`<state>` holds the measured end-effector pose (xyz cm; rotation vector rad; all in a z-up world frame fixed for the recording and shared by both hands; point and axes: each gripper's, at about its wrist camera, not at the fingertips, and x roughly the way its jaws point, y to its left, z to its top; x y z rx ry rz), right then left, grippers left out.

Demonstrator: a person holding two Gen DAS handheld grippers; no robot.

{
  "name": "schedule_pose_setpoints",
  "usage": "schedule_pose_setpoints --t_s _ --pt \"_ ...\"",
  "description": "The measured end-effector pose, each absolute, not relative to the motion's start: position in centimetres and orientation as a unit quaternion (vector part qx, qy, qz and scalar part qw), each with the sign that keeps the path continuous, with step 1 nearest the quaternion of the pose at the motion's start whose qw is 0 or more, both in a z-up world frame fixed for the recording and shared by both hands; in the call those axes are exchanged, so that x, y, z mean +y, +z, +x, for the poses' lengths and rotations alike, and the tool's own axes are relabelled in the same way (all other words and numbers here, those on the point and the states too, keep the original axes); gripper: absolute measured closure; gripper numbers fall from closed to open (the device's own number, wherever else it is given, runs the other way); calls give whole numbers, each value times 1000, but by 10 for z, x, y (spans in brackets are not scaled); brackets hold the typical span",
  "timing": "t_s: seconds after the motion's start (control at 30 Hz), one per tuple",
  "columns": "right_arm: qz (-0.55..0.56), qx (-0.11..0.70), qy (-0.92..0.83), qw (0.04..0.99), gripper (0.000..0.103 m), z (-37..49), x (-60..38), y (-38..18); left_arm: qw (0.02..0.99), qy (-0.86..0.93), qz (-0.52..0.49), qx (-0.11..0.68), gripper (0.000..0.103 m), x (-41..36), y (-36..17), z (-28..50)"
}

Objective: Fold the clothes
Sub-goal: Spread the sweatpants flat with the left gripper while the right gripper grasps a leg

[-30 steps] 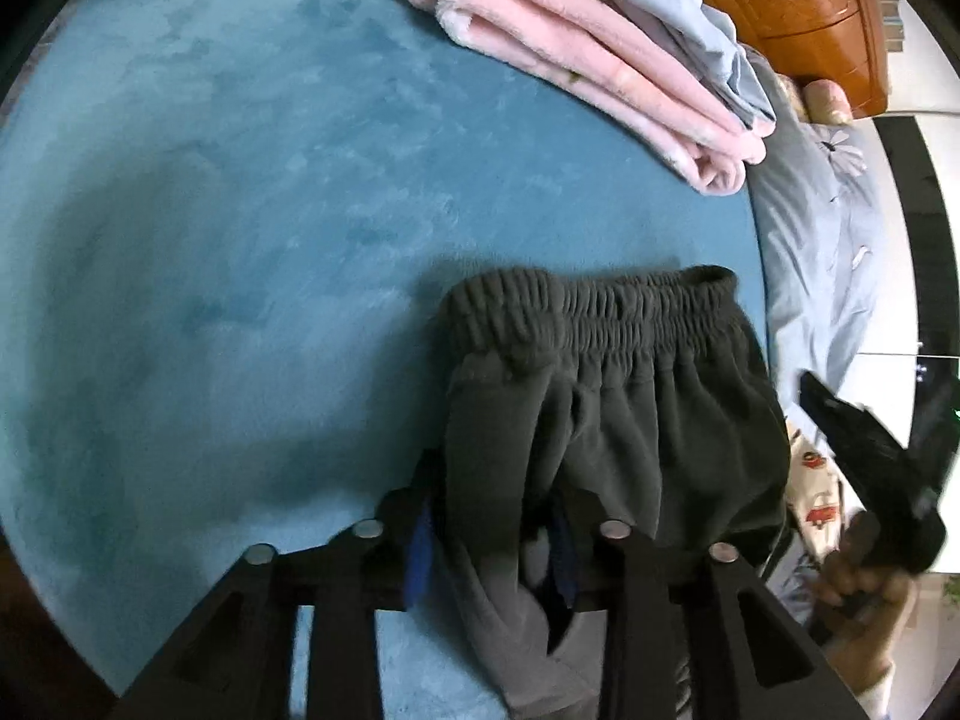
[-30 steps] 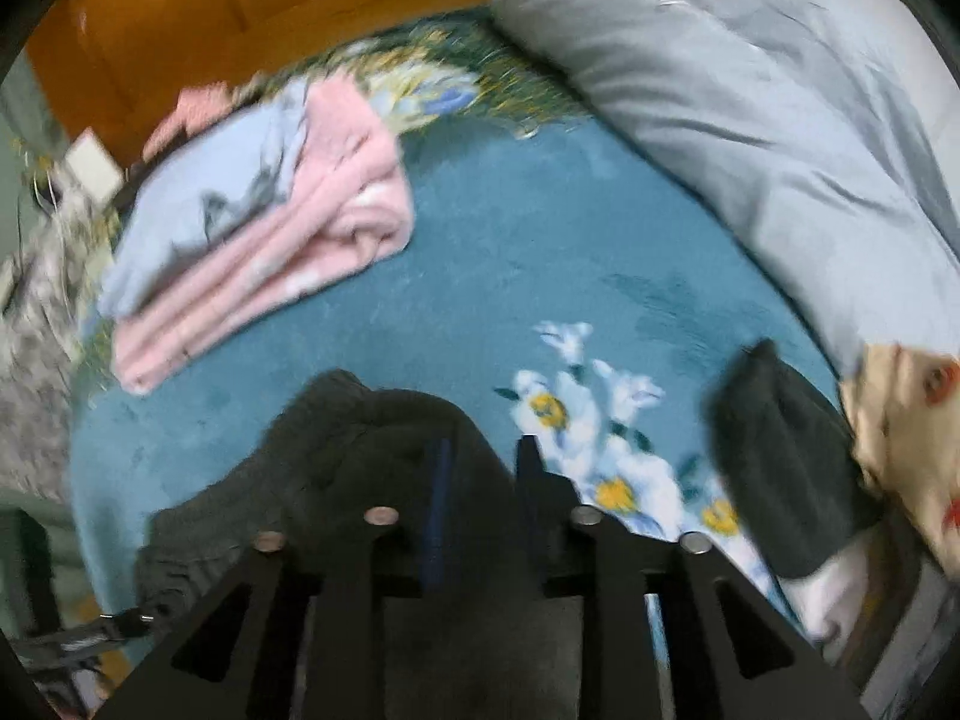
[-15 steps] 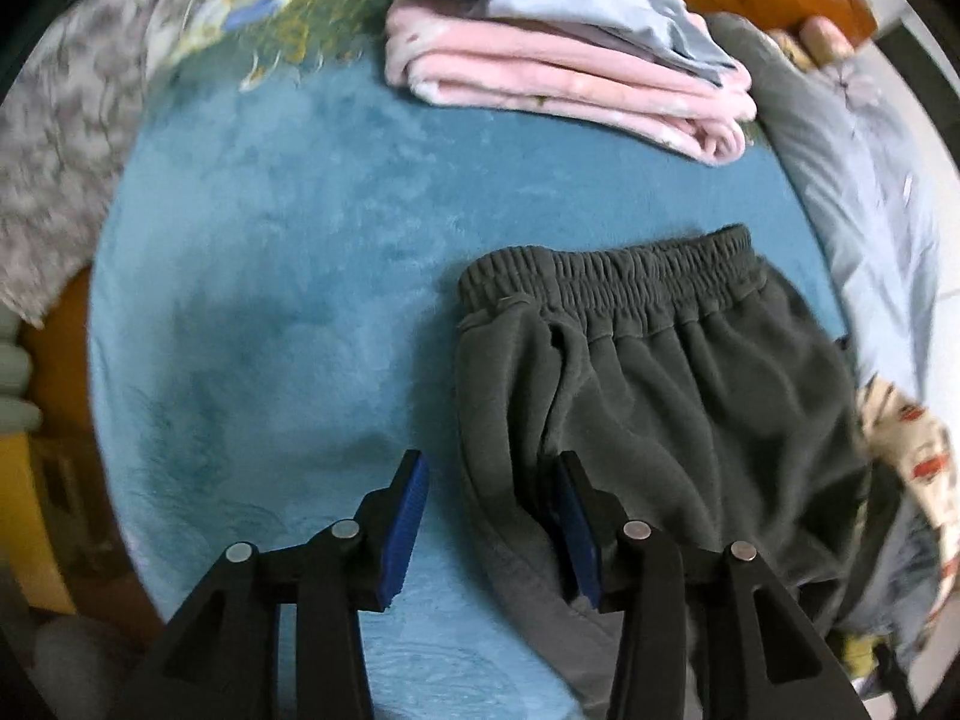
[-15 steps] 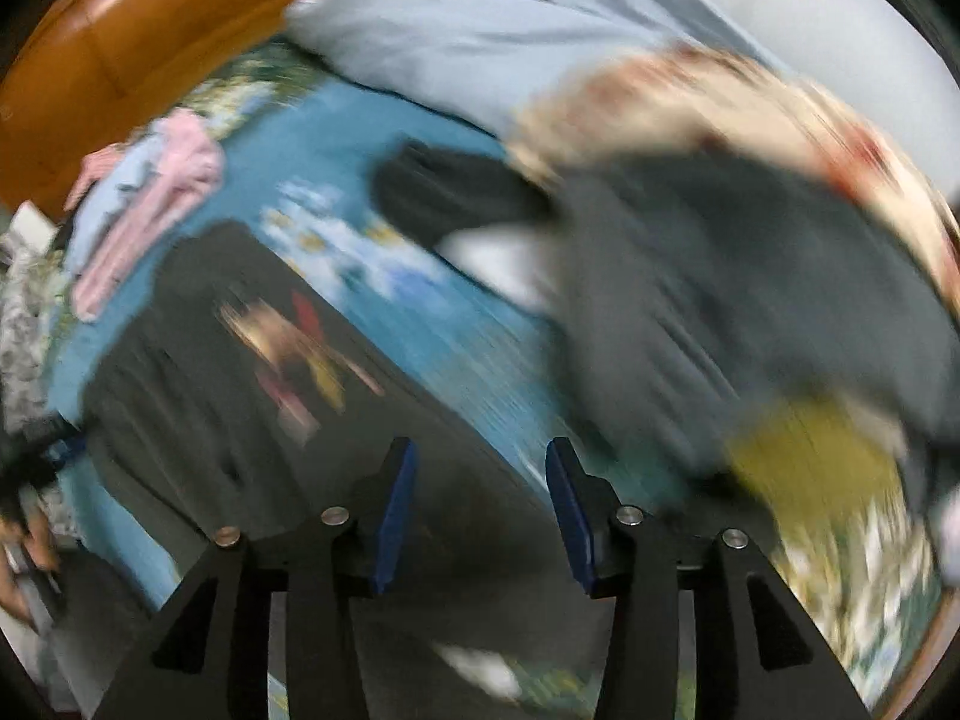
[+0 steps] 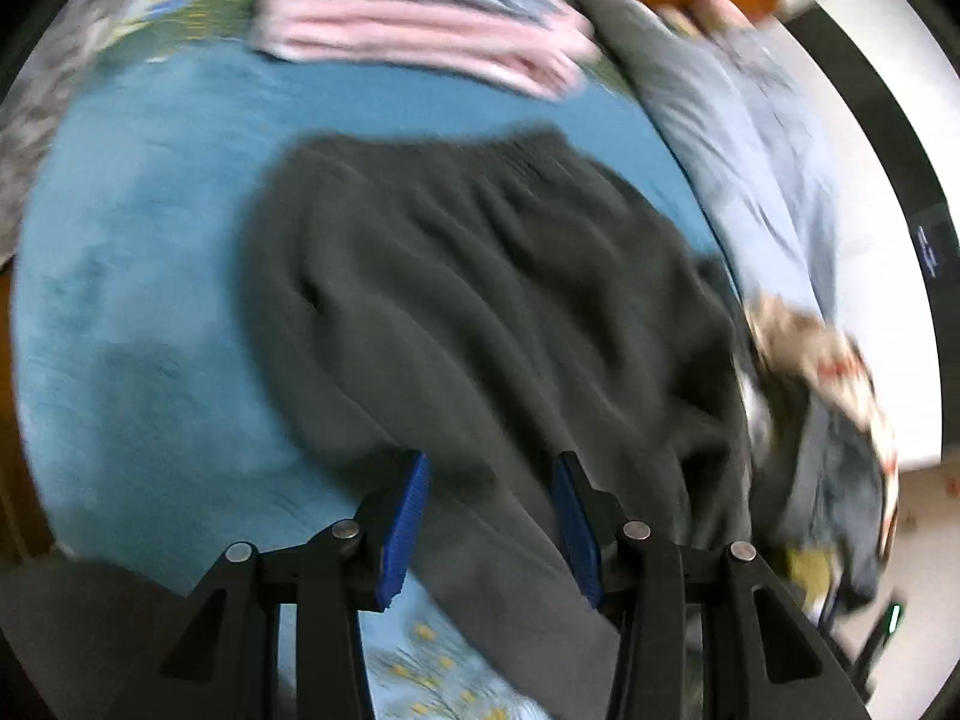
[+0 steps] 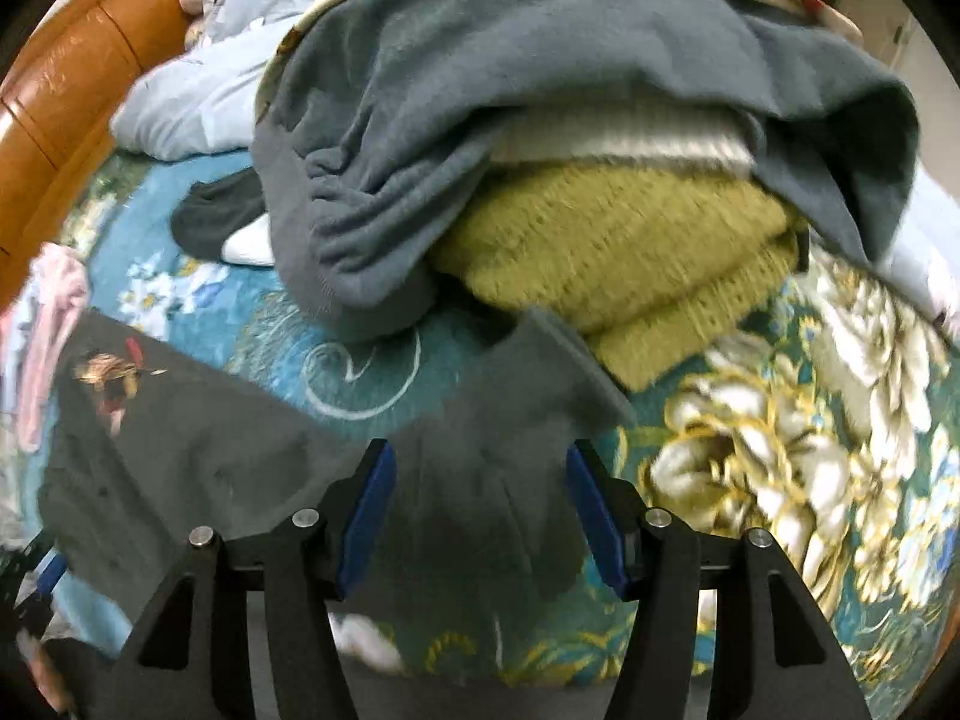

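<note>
your left hand-held gripper (image 5: 489, 498) and right hand-held gripper (image 6: 480, 498) gape empty over the dark trousers (image 5: 480, 276), lying unfolded; unsorted pile (image 6: 600, 150) waits, pink stack (image 5: 420, 36) done.

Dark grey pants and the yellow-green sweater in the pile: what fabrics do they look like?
The dark grey pants look like soft matte fleece or sweatshirt jersey, judging by their thick limp folds and gathered elastic waistband. The yellow-green sweater looks like chunky fuzzy knit, probably wool or acrylic, with visible ribbed stitches.
</note>
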<state>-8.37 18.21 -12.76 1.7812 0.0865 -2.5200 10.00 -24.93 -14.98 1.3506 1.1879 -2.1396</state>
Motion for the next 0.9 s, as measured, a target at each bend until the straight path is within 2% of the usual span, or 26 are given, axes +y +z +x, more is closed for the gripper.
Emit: schedule_pose_setpoints --t_s 0.07,0.1,0.13,0.2,0.27,0.37,0.43,0.47,0.5,0.6,0.67,0.77,0.83,0.87,0.9 --pt "594 39 -804 2 45 -91 181 -140 157 -757 505 383 56 -231 -152 87" --pt "599 31 -800 -4 63 -93 183 -143 156 -757 510 378 56 -230 -153 85" --pt "599 25 -800 -3 74 -93 185 -141 154 -756 515 372 56 -229 -154 82" --pt "580 17 -814 13 81 -91 190 -125 151 -755 524 365 56 -228 -156 78" --pt "535 11 -844 49 82 -84 196 -93 150 -745 513 399 56 -238 -159 86" --pt "412 19 -904 110 82 -53 217 -23 151 -729 491 453 56 -254 -162 99" --pt "370 41 -921 110 80 -36 235 -7 149 -720 480 479 56 -261 -165 104" --pt "364 49 -924 106 77 -30 244 -8 148 -718 479 482 56 -263 -166 104" --pt "387 60 -916 88 65 -29 257 -25 148 -717 482 480 56 -262 -166 103" --pt "484 68 -872 16 62 -29 297 -86 148 -717 495 467 56 -258 -165 99" --pt "515 18 -856 -29 62 -19 326 -109 148 -722 501 453 56 -257 -162 96" --pt "530 -93 -841 -53 62 -2 353 -114 147 -727 499 448 56 -255 -162 97" --pt "535 -162 -829 -11 61 1 350 -115 147 -722 501 454 56 -256 -163 96" --pt "536 -196 -821 14 58 2 347 -116 147 -721 502 455 56 -256 -163 95" --pt "536 -229 -812 39 47 3 344 -116 148 -720 502 456 56 -257 -163 95"
